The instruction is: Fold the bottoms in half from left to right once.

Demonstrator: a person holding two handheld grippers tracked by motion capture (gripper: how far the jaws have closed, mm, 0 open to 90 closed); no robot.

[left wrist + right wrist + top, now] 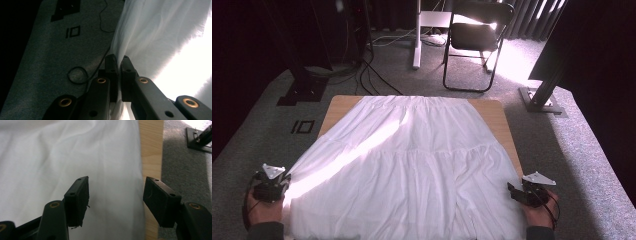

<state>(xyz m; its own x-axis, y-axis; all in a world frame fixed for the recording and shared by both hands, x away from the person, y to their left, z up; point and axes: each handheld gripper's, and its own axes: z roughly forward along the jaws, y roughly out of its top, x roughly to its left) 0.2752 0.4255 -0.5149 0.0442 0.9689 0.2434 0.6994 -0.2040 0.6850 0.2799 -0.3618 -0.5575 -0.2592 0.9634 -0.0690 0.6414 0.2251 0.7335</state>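
In the high view a white skirt (404,165) lies spread flat on the wooden desk (497,117). Its long axis runs away from the person: the narrow waistband is at the far edge of the desk, and the wide hem is at the near edge, between the two grippers. The left gripper (271,184) is at the left near corner of the skirt and touches its edge. The right gripper (528,191) is just beside the right near corner, with its tips pointing inward to the cloth. Beyond each gripper, on the outer side, there is open grey carpet (577,150), and a black chair (477,40) stands well apart behind the desk.

In the left gripper view the left gripper (119,60) has its jaws together, clamped on the side edge of the skirt (160,32). The cloth rises from between the tips and spreads ahead and to the right of the gripper. To the left of the jaws is carpet (37,65) with a thin black cable (80,75) lying on it.

In the right gripper view the right gripper (116,192) has its jaws wide apart and holds nothing. The skirt (75,150) lies below and ahead, and its side edge runs between the jaws. A bare strip of desk (150,147) is ahead of the right jaw, then the carpet (180,165).
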